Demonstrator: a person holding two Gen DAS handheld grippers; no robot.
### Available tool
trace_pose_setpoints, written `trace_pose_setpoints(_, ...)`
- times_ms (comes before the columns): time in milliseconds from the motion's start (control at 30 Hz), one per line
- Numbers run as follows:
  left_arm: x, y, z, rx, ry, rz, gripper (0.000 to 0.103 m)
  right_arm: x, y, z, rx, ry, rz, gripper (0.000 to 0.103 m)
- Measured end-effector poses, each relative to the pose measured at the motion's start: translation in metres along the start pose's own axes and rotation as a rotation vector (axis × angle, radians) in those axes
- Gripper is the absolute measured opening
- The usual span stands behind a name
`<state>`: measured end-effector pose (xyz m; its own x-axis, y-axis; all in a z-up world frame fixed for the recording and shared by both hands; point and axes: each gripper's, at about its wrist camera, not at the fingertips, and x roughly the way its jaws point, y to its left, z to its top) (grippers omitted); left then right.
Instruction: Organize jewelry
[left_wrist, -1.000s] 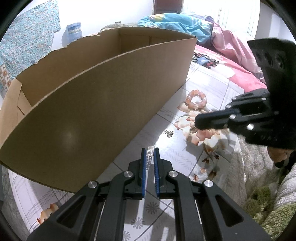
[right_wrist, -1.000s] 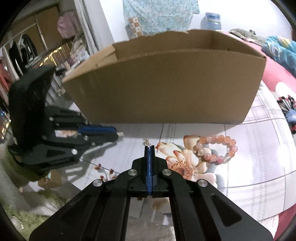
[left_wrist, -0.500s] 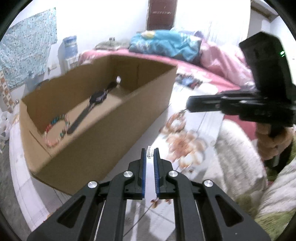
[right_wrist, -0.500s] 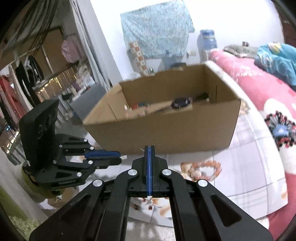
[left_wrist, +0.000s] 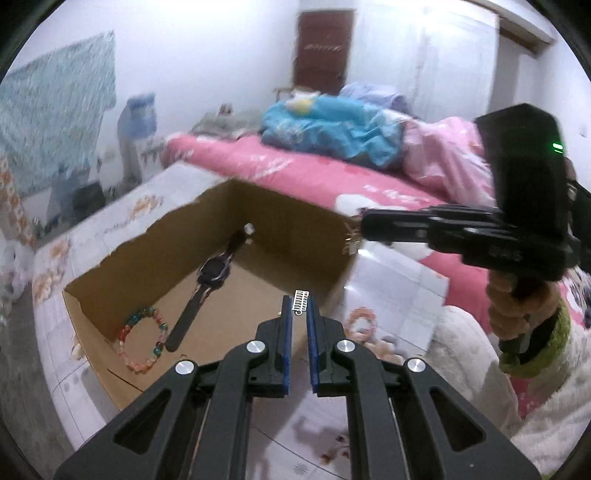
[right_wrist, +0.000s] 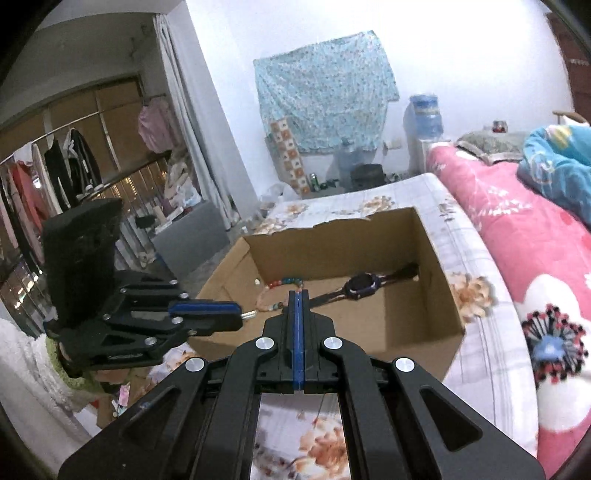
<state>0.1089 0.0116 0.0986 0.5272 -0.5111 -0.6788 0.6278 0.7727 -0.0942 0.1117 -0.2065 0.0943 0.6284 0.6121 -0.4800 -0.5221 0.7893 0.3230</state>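
The left gripper (left_wrist: 298, 303), black with blue pads, was clamped on a small silvery ladder-like chain piece (left_wrist: 300, 301) that poked out past its tips. The right gripper (right_wrist: 297, 295) had its blue pads pressed flat together; in the left wrist view something thin and glinting (left_wrist: 351, 242) hung at its tip, too blurred to name. Both hovered at the near edge of an open cardboard box (right_wrist: 406, 332) with a ragged, torn far rim. The box sat on a quilted floral sheet (right_wrist: 491, 354). Inside on the smooth brown floor lay a ring-shaped bracelet of multicoloured round beads (left_wrist: 142, 339) and a dark wristwatch (right_wrist: 360, 286), strap stretched out straight. A pale pink bead bracelet (left_wrist: 360, 323) rested on the sheet just outside the box's near wall.
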Motion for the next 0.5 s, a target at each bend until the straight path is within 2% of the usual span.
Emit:
trace_pose_setpoints(167, 0.040, 0.037, 0.019, -0.078, 0.113, 0.040, 0.007, 0.047, -0.012, 0.019, 0.009, 0.071, -0.022, 0.000)
trace_pose_setpoints(333, 0.068, 0.058, 0.029, -0.098, 0.181, 0.128, 0.008, 0.086, -0.017, 0.028, 0.000, 0.122, -0.121, 0.000)
trace_pose_setpoints(433, 0.076, 0.064, 0.031, -0.110, 0.209, 0.172, 0.011, 0.096, -0.020, 0.028, 0.005, 0.131, -0.152, 0.006)
trace_pose_setpoints(500, 0.077, 0.067, 0.029, -0.121, 0.215, 0.192, 0.019, 0.095, -0.019, 0.027, 0.002, 0.113, -0.171, 0.024)
